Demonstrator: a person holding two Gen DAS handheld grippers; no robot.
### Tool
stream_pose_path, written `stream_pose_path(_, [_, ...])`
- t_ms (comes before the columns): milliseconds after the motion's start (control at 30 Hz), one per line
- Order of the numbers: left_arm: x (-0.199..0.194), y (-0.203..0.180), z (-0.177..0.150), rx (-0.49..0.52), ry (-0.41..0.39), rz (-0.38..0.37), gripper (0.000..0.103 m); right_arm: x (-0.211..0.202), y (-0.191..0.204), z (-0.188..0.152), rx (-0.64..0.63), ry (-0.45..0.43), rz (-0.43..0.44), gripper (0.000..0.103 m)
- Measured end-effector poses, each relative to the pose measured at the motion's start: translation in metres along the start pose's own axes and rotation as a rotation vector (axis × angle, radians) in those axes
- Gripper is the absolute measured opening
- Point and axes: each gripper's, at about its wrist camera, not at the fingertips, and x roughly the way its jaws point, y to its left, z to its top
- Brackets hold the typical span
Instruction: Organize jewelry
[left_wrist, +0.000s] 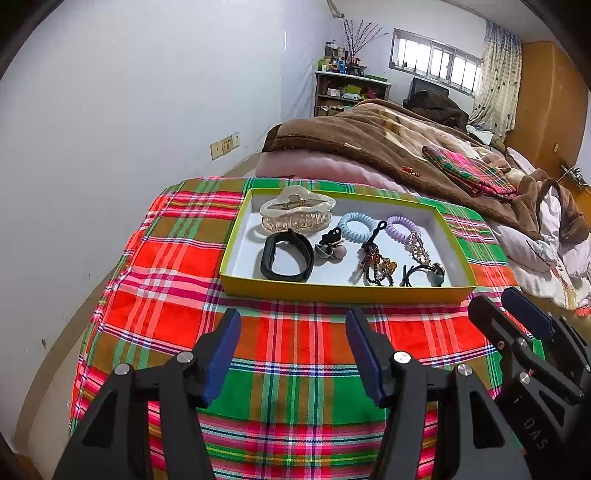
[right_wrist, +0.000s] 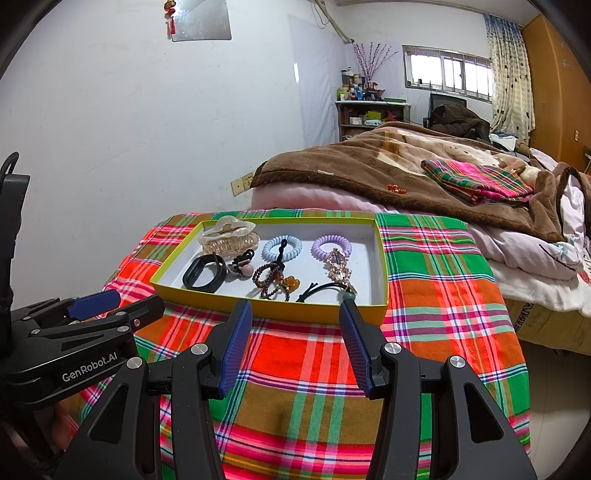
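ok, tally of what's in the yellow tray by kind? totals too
Inside the yellow tray:
Claw clip: 1
Spiral hair ties: 2, blue and purple
Black wristband: 1
Black elastic ties with charms: 2, one with a pink ball, one with a green bead
Beaded strands: 2, dark beads, pale beads
Total: 8

left gripper (left_wrist: 291, 354) | black frame, blue ribbed pads, silver screws | right gripper (right_wrist: 295, 343) | same, "GenRobot.AI" marking

Hair ties (left_wrist: 355, 226) inside tray (left_wrist: 343, 292)
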Motion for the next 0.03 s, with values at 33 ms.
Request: stream_pose_path(33, [0.0003,0.0004,-0.0002,-0.001,0.003,-0.001,0.061,0.0,-0.0004,0.0001,0.001,0.0,-0.001,0.05])
